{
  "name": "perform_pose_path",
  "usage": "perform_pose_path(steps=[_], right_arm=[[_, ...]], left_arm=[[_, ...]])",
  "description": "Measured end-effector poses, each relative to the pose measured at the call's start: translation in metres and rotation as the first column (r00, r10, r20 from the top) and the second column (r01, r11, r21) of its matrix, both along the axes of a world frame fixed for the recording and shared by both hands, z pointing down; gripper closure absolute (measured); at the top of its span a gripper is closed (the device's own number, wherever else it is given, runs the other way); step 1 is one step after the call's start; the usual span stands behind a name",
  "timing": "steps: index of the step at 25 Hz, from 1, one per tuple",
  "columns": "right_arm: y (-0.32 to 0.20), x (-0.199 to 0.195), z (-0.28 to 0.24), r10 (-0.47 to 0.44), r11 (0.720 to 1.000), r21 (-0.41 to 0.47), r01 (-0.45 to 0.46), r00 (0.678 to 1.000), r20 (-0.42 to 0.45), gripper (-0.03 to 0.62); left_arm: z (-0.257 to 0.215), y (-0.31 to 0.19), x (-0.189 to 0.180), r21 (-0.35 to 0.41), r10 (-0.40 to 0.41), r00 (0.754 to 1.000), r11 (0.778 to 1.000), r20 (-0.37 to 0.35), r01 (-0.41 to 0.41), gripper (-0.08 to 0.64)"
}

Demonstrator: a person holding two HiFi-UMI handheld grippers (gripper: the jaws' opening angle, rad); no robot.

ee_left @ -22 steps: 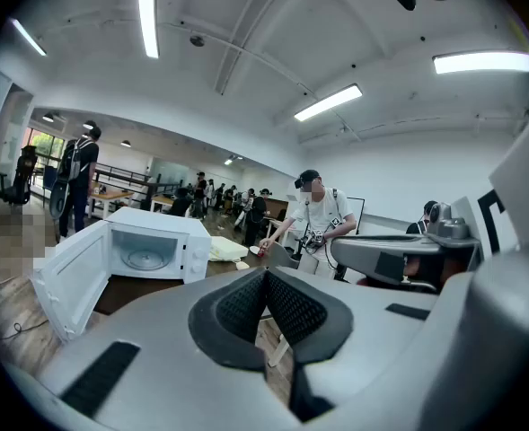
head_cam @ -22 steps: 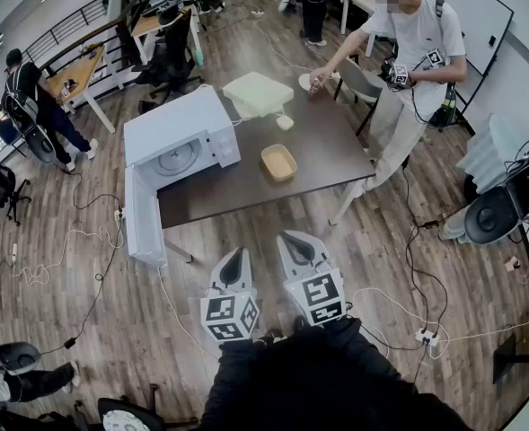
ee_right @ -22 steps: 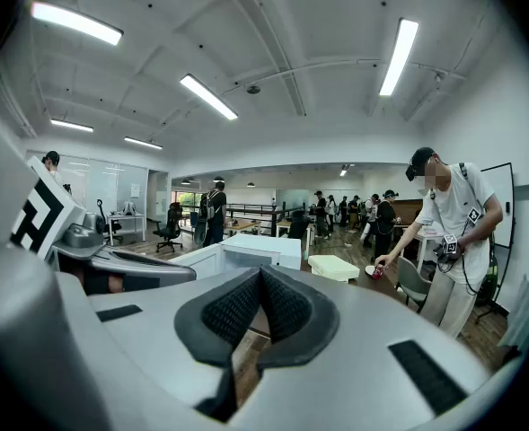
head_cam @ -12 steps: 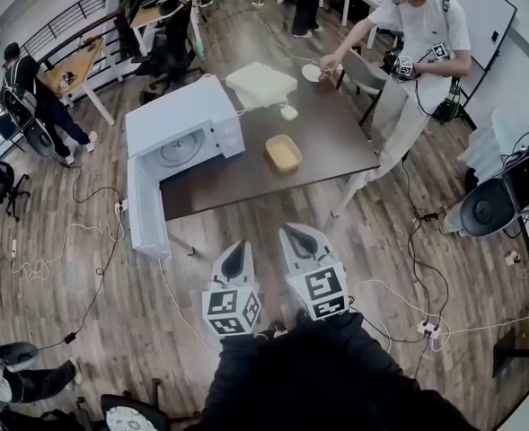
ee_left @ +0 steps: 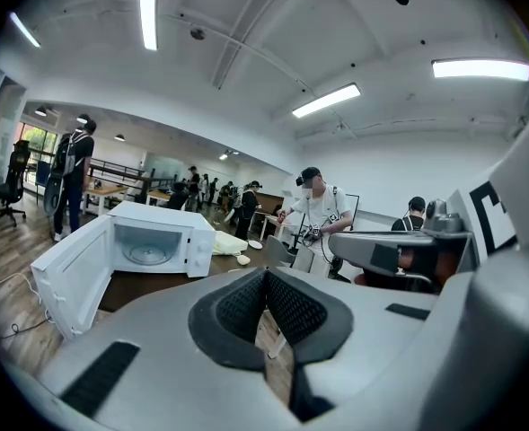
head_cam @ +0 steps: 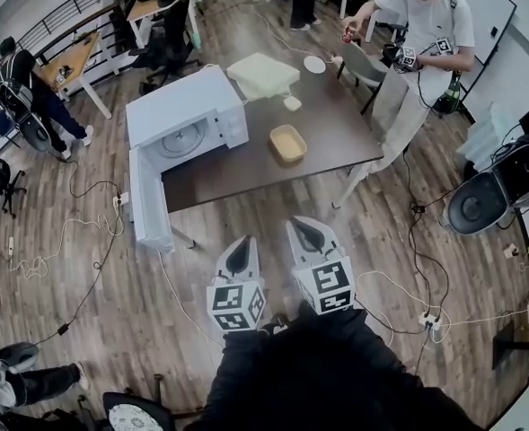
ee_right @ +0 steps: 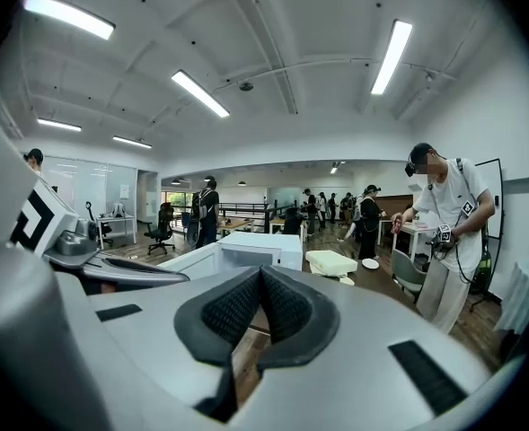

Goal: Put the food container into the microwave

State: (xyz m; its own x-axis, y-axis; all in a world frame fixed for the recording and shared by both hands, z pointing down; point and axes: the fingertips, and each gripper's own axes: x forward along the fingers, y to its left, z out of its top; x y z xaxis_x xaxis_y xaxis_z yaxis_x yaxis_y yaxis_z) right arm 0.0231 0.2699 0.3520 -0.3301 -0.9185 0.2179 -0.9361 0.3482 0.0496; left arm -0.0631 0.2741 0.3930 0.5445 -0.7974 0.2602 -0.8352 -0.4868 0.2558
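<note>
A shallow tan food container sits on the dark brown table, to the right of the white microwave. The microwave's door hangs wide open past the table's left edge, and its glass turntable shows inside. My left gripper and right gripper are side by side over the wood floor, short of the table's near edge. Both are shut and hold nothing. The left gripper view shows the left gripper and the open microwave. The right gripper view shows the right gripper and the microwave.
A person in a white shirt stands at the table's far right corner. On the table's far end lie a flat cream box, a small white object and a white plate. Cables and a power strip lie on the floor.
Both grippers stay shut and side by side. The table and microwave have shifted slightly in the view. The person at the far corner has lifted a hand off the table.
</note>
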Motion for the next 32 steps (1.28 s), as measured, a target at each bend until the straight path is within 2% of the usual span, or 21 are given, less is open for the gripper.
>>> perform_pose_path(steps=[9, 16, 22, 32], right_arm=[[-0.003, -0.008, 0.034, 0.013, 0.997, -0.077, -0.013, 1.0, -0.007, 0.569], [-0.042, -0.007, 0.056, 0.004, 0.994, -0.108, -0.004, 1.0, -0.001, 0.569], [-0.104, 0.004, 0.072, -0.006, 0.992, -0.123, 0.007, 1.0, 0.01, 0.569], [-0.24, 0.038, 0.085, -0.03, 0.986, -0.163, 0.03, 1.0, 0.004, 0.569]], left_arm=[[0.025, -0.002, -0.017, -0.051, -0.007, 1.0, 0.999, 0.002, 0.007, 0.526], [0.045, -0.039, -0.019, -0.071, -0.023, 1.0, 0.997, 0.017, 0.024, 0.526], [0.06, -0.098, -0.01, -0.08, -0.04, 0.999, 0.996, 0.034, 0.042, 0.526], [0.073, -0.238, 0.022, -0.108, -0.06, 0.997, 0.992, 0.05, 0.065, 0.526]])
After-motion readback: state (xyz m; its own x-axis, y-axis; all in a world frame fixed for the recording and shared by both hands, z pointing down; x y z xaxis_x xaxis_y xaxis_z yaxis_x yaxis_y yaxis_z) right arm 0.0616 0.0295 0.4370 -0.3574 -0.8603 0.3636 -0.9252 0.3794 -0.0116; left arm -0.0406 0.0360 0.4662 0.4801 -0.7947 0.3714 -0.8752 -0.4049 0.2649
